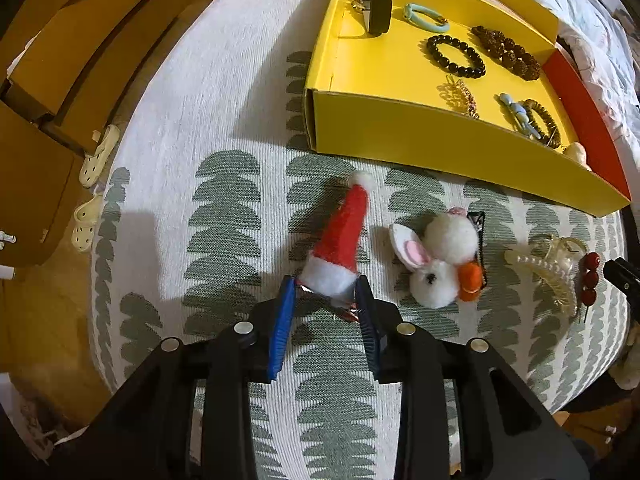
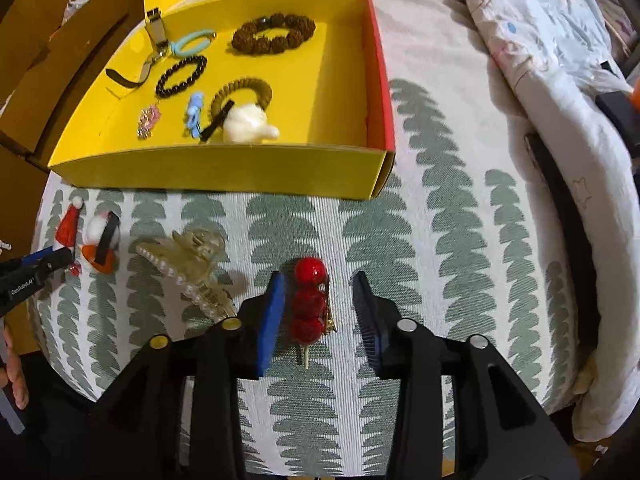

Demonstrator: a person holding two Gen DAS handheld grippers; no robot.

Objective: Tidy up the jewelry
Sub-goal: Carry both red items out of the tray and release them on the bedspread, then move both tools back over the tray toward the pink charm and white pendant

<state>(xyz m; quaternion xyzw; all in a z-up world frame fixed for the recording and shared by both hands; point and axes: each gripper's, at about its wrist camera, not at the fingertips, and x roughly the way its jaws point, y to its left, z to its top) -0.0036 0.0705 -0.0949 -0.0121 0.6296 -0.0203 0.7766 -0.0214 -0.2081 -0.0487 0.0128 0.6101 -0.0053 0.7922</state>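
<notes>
A yellow box (image 1: pixel 400 128) lies on the patterned cloth and holds several bracelets and clips; it also shows in the right wrist view (image 2: pixel 224 168). My left gripper (image 1: pixel 326 294) stands around the white brim of a red Santa hat clip (image 1: pixel 340 240), its jaws touching the brim on both sides. My right gripper (image 2: pixel 318 304) is open with a red berry hair clip (image 2: pixel 308 304) lying between its fingers, close to the left finger. A white rabbit clip (image 1: pixel 440 256) and a pearl claw clip (image 1: pixel 548 276) lie on the cloth between the two.
Brown cardboard boxes (image 1: pixel 60 60) and pale slippers (image 1: pixel 96 156) are on the floor to the left. A rumpled quilt (image 2: pixel 540 40) lies to the right of the box. The cloth's edge drops off at the left.
</notes>
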